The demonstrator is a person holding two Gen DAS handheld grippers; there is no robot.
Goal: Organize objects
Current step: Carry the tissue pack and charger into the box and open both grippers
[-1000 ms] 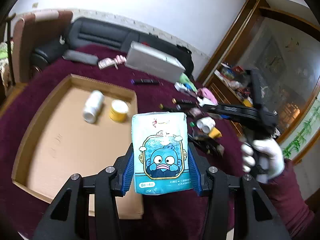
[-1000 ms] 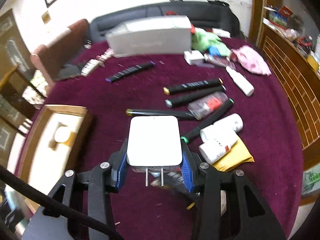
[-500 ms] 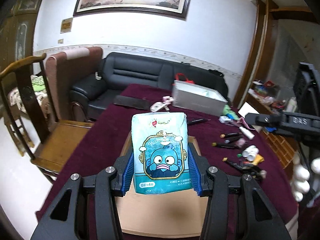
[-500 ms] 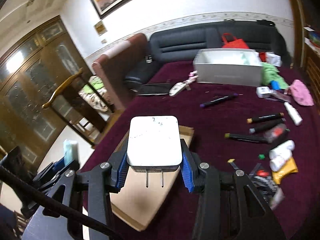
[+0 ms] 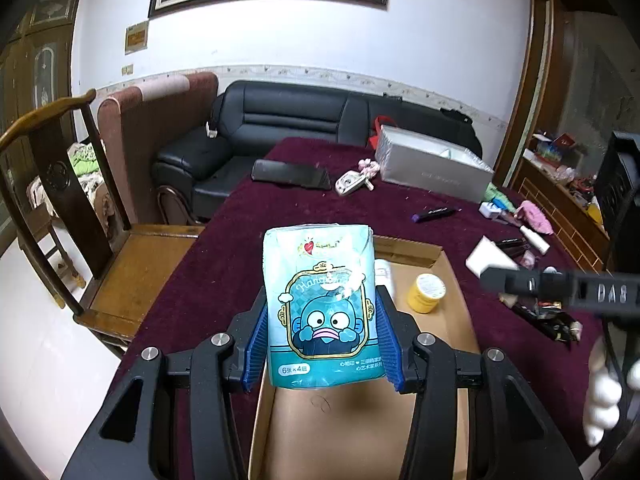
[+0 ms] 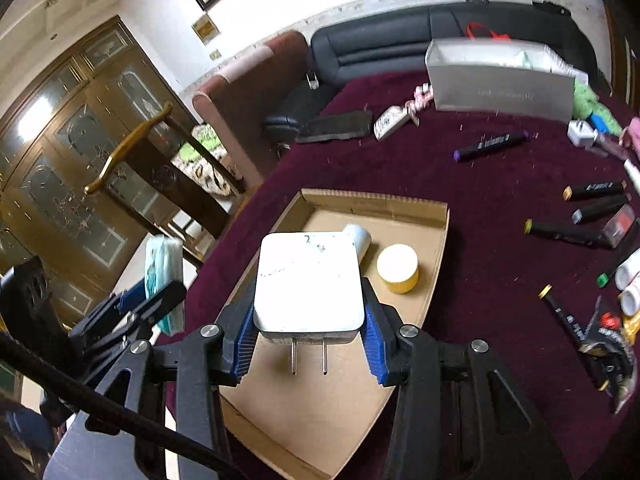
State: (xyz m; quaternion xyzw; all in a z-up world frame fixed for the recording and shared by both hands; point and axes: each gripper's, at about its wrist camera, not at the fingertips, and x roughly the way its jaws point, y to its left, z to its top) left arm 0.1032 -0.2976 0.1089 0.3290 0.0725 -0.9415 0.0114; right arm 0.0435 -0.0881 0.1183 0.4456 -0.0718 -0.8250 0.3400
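Both hands have swung left, over the brown cardboard tray [image 6: 438, 236] on the dark red tabletop [image 6: 480, 184]. The left hand-held gripper [image 5: 320, 336] squeezes a blue cartoon tissue pack [image 5: 322, 304]. The right hand-held gripper [image 6: 308, 336] squeezes a white square plug charger [image 6: 308, 280], above a yellow jar [image 6: 398, 269] in the tray.

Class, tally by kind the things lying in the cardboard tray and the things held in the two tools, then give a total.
white bottle, lying in the cardboard tray: 1
yellow jar, in the tray: 1
tissue pack, held: 1
white plug charger, held: 1
Total: 4
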